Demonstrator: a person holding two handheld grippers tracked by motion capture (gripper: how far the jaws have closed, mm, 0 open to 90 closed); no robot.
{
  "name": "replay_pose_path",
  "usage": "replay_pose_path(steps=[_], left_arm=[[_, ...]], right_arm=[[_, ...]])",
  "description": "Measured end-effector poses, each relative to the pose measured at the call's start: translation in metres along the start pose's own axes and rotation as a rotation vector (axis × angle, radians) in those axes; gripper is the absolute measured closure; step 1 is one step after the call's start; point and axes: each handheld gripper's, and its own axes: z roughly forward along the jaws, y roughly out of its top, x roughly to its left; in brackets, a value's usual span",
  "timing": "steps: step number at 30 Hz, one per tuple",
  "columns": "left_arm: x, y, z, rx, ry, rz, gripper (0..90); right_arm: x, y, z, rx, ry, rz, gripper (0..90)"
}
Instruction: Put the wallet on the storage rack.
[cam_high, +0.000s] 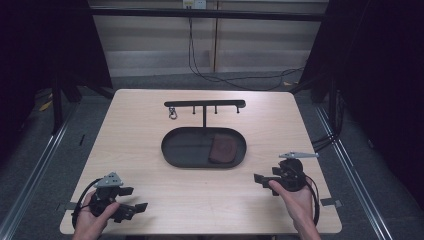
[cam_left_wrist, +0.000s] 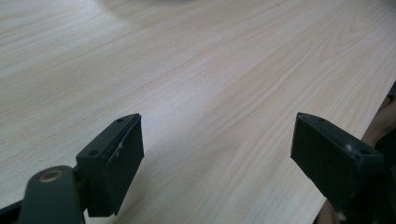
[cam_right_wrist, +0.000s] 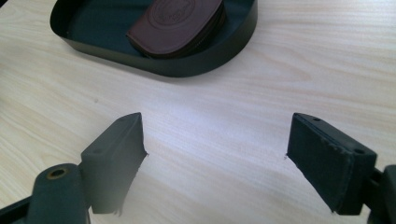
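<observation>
Right hand-held gripper (cam_high: 264, 181): jaws wide apart, nothing between them, over bare bench (cam_high: 200, 200) near the right edge, toward the near right corner. Left hand-held gripper (cam_high: 131, 199): jaws apart, empty, close to the near left corner. Open wood lies between them. Brown pouch (cam_high: 222, 149) rests in the right end of the dark oval tray (cam_high: 172, 152) at bench centre; hook rack (cam_high: 205, 104) stands behind it.

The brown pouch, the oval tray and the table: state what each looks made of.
Brown pouch: probably leather, with an embossed round stamp and a stitched edge, soft sheen.
Oval tray: likely painted metal, thin dark wall, matte; could be plastic.
Table: light wood or wood-look laminate, showing grain lines.
</observation>
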Motion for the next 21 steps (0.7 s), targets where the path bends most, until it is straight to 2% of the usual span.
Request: replay_pose_path(steps=[6, 10, 13, 17, 19, 21], left_arm=[[-0.001, 0.000, 0.000, -0.003, -0.011, 0.003, 17.0], [0.000, 0.000, 0.001, -0.001, -0.003, -0.006, 17.0], [0.002, -0.001, 0.002, 0.007, -0.004, -0.029, 17.0], [0.001, 0.000, 0.001, 0.003, -0.004, -0.022, 17.0], [0.001, 0.000, 0.001, 0.003, -0.006, -0.020, 17.0], [0.001, 0.000, 0.001, 0.004, -0.012, -0.020, 17.0]], right_arm=[[-0.003, -0.013, -0.006, -0.006, -0.021, -0.026, 20.8], [-0.004, -0.025, -0.007, -0.001, -0.033, -0.035, 20.2], [-0.005, -0.032, -0.008, 0.002, -0.033, -0.026, 17.4], [-0.009, -0.043, -0.007, 0.003, -0.035, -0.006, 18.4], [-0.012, -0.047, -0.005, 0.001, -0.049, -0.008, 18.7], [-0.016, -0.049, -0.002, 0.026, -0.079, -0.015, 18.6]])
